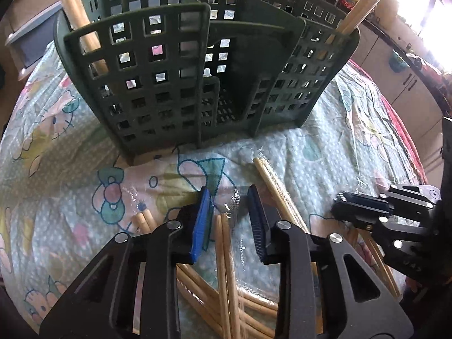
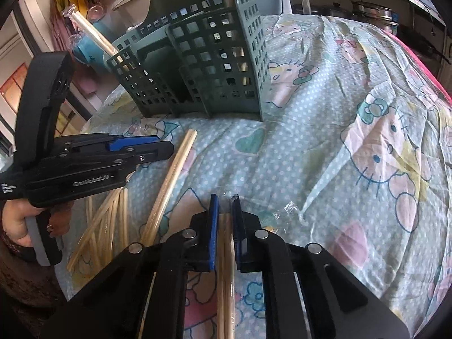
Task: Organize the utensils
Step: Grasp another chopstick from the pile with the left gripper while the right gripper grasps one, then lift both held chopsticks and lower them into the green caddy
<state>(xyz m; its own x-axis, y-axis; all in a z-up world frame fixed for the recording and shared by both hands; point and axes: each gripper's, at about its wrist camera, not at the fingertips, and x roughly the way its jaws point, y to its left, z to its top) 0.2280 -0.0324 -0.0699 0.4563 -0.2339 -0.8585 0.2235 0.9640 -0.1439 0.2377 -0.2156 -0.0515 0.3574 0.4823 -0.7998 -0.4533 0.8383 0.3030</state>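
Cartoon-print bedcover — crinkled, green utensil basket upright, cabinets behind

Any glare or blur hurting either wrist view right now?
Left wrist view: the window at upper right is blown out white; the green basket is backlit and dark but sharp. Right wrist view: evenly lit, no glare; the chopstick pair between the pads is sharp. Both views bend strongly at the edges.
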